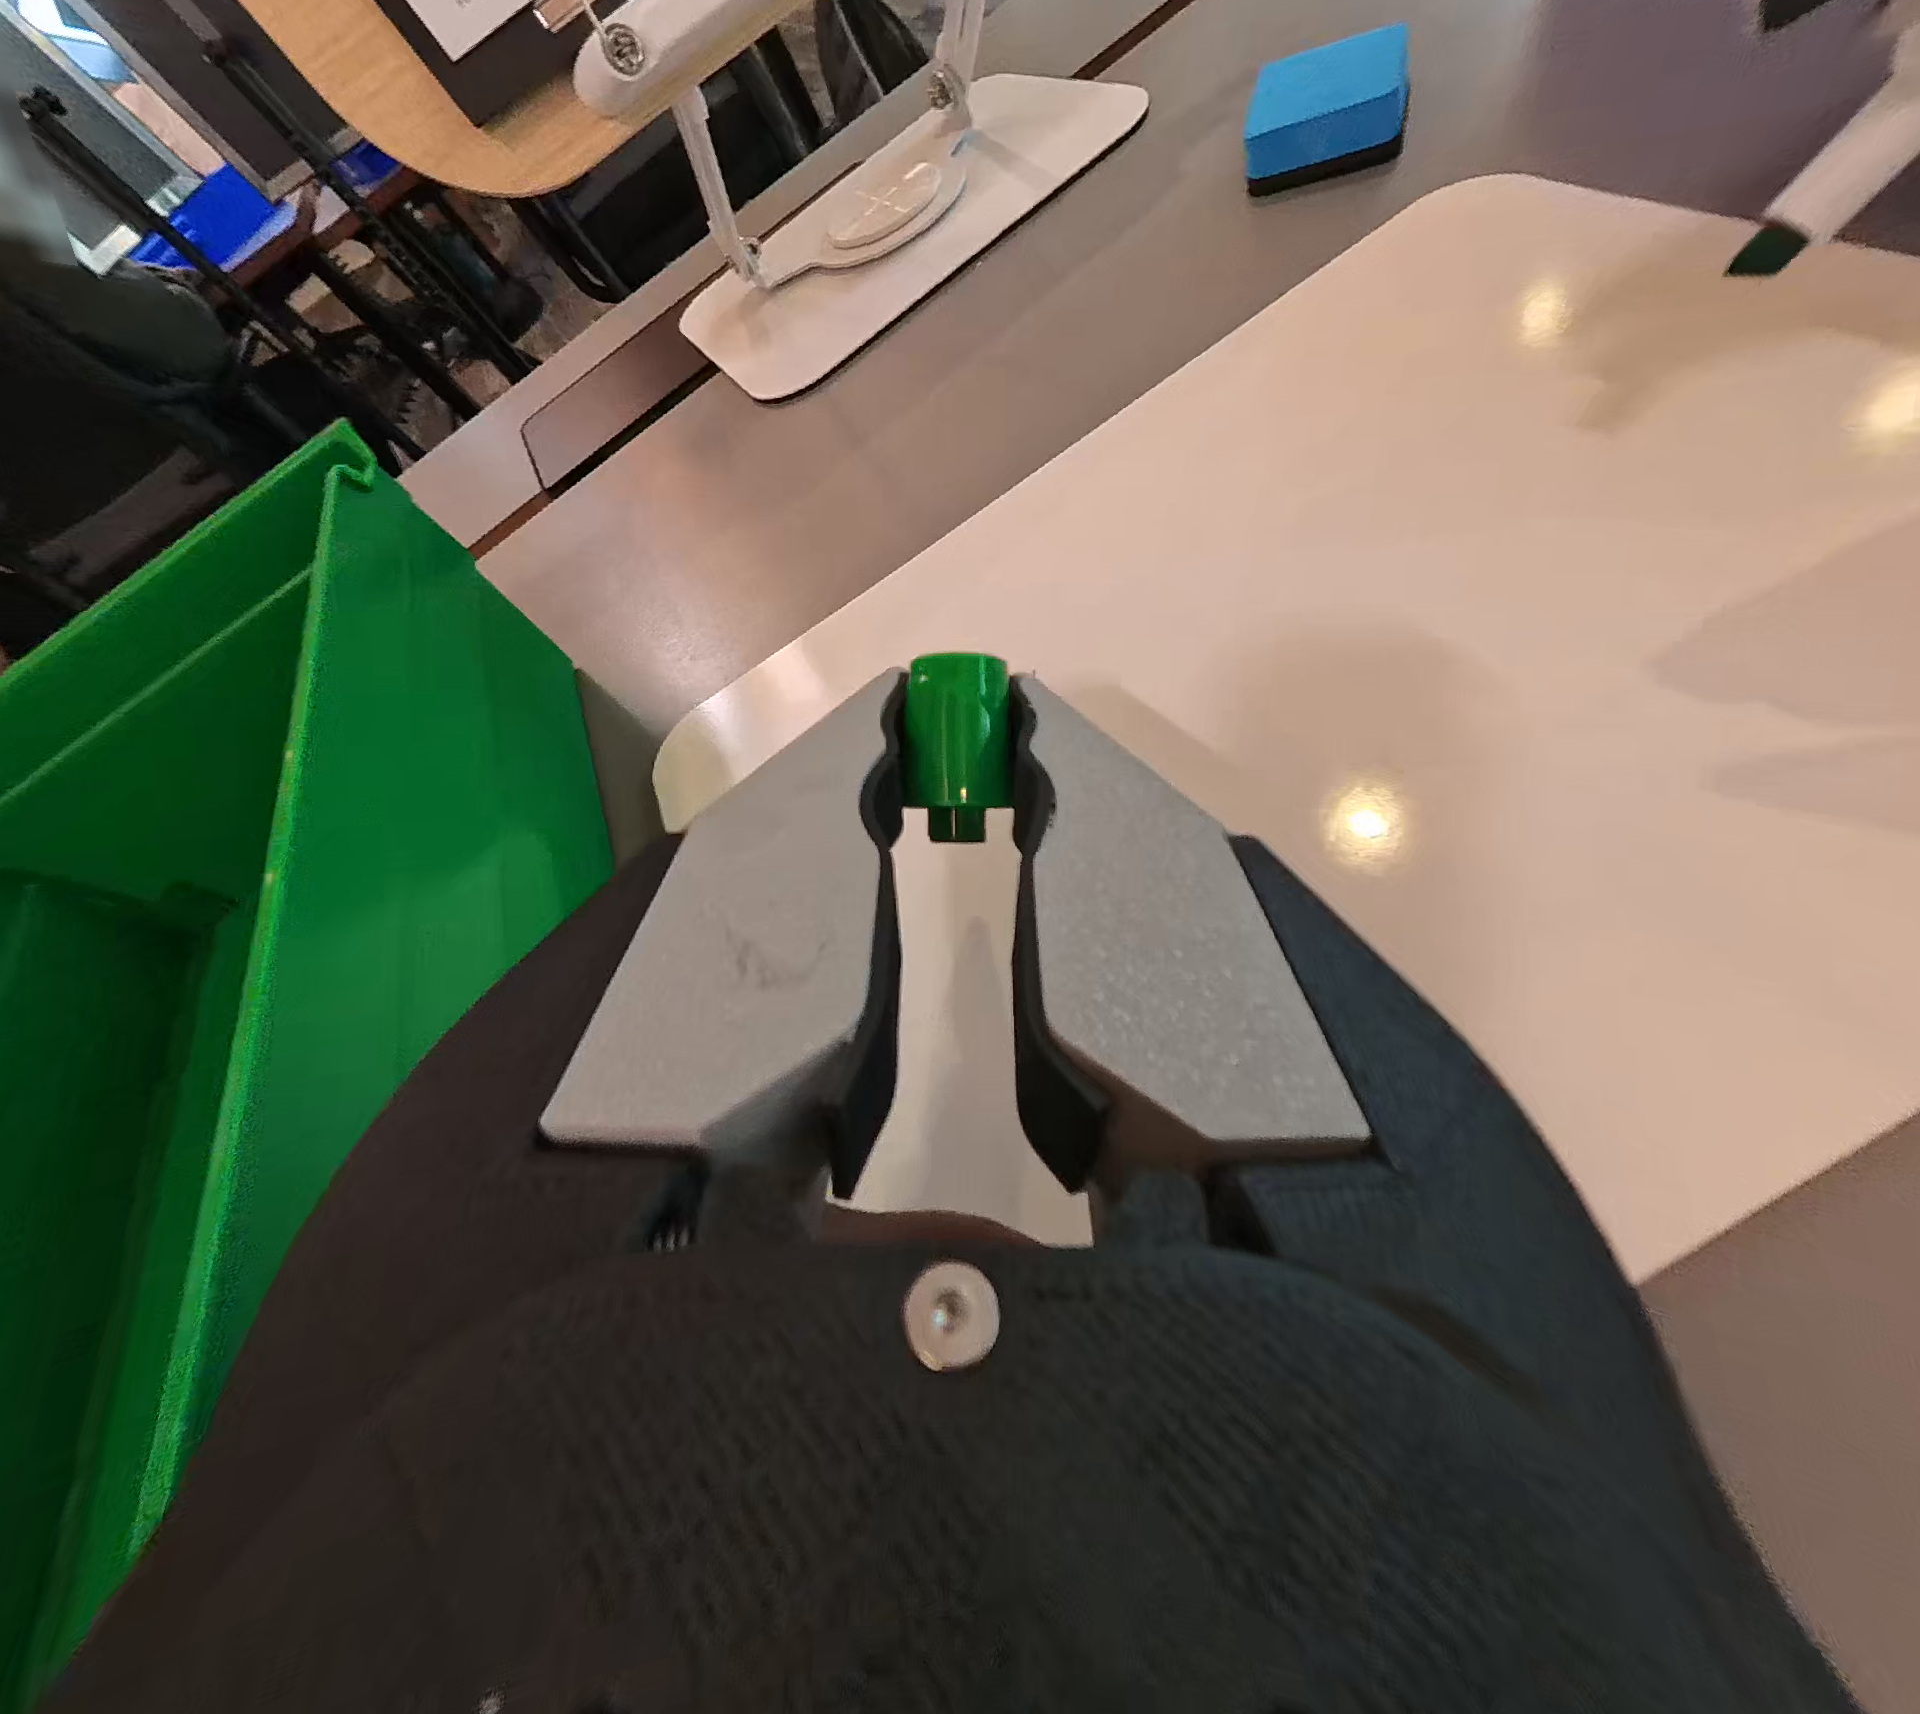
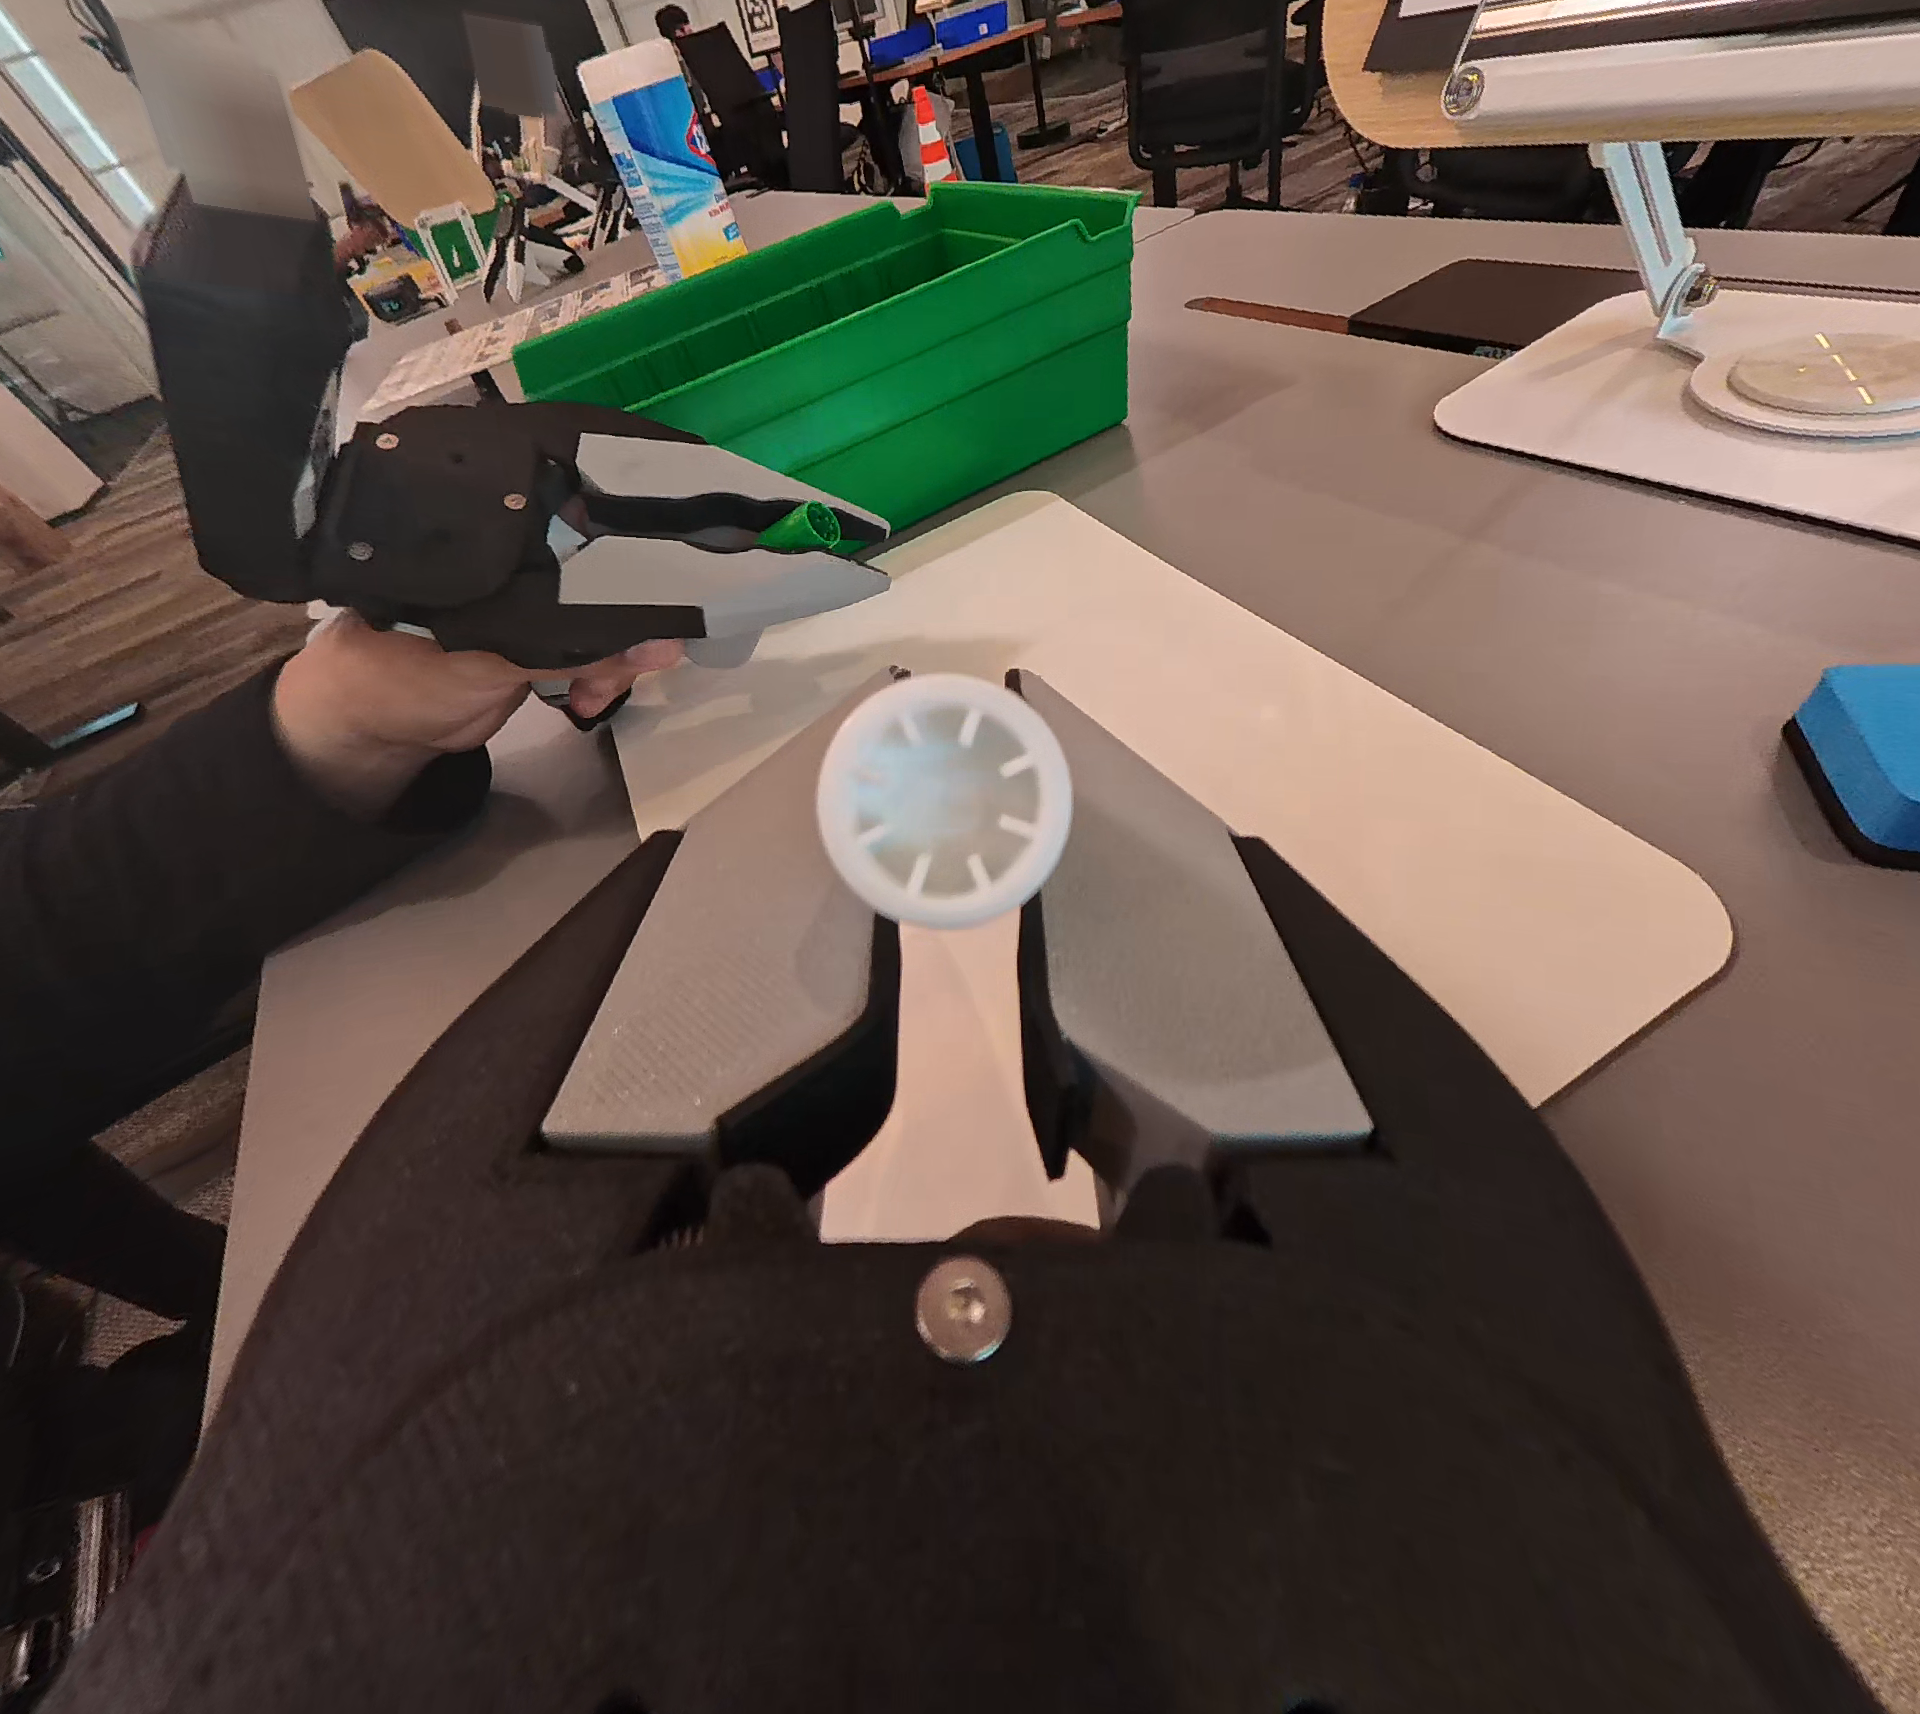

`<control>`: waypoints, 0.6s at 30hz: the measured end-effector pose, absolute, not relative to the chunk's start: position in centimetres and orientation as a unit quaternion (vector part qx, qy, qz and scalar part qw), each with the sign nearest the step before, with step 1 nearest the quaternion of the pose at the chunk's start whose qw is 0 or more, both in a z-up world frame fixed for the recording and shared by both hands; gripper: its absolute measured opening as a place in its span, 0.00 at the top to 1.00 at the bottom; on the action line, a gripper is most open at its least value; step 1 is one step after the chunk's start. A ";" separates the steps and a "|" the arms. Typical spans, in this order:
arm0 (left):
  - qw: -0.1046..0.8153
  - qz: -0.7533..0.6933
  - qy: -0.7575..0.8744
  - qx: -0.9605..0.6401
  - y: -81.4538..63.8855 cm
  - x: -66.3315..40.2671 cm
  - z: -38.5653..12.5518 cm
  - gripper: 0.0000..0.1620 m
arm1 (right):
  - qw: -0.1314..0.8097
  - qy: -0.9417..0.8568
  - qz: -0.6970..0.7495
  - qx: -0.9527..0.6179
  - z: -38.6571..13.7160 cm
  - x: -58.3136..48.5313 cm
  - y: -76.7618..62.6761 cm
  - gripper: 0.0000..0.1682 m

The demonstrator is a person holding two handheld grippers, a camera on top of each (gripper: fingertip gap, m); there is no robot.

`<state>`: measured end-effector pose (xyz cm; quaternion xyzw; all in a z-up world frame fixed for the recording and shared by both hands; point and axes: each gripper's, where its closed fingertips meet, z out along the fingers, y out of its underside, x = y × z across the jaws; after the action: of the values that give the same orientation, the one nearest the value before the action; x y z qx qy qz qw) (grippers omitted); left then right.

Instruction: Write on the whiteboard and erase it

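The left claw (image 1: 951,745) is clamped on a green marker cap (image 1: 948,729), held above the near-left corner of the whiteboard (image 1: 1403,625). The right claw (image 2: 951,797) grips the uncapped marker (image 2: 943,800), its white rear end facing the camera; in the left wrist view its dark green tip (image 1: 1766,251) hovers over the board's far right part, whether touching I cannot tell. The whiteboard lies flat on the grey table (image 2: 1403,542). A blue eraser (image 1: 1328,106) sits just beyond the board, a green bin (image 2: 831,355) to its left, and a white stand (image 1: 914,230) farther back.
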<state>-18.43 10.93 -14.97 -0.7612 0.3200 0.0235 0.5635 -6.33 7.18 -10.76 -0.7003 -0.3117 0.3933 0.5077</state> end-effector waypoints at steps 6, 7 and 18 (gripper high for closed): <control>0.558 -0.005 0.299 -0.774 11.2 -18.9 -15.0 0.91 | 0.505 -0.301 0.415 -0.694 -10.4 -6.2 7.1 0.92; 0.558 -0.015 0.296 -0.775 11.2 -19.0 -15.0 0.91 | 0.506 -0.300 0.413 -0.695 -10.4 -6.2 7.2 0.92; 0.549 -0.040 0.308 -0.776 10.2 -17.8 -15.3 0.91 | 0.494 -0.296 0.407 -0.710 -11.2 -6.1 7.6 0.92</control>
<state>-17.78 10.22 -15.28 -0.7757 0.3080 -0.0400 0.5494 -6.13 7.58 -11.17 -0.7097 -0.2956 0.4065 0.4937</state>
